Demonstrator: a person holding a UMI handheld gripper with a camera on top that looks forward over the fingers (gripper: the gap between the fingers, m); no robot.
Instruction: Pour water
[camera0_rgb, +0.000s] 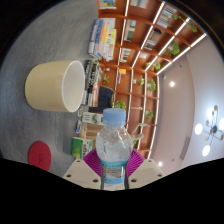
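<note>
1. Bottle (114, 146) of clear, ribbed plastic sits between the two fingers of the gripper (113, 168), its pale blue cap (115, 117) pointing away from the camera towards twelve o'clock.
2. Both pink pads (95, 161) press against the bottle's sides, so the claw is clamped on it; its base is hidden down between the fingers.
3. A cream cup (55, 84), smooth, round and matt, appears at about ten o'clock from the bottle, well apart from it, its open mouth turned towards the bottle.
4. The cup rests on a grey, speckled surface (40, 40), which looks tilted in this view.
5. A flat red disc (39, 154) lies at nine o'clock from the bottle; what it is I cannot tell.
6. Shelving (135, 50) with lit strips, books and plants runs beyond the cap, too small to read.
</note>
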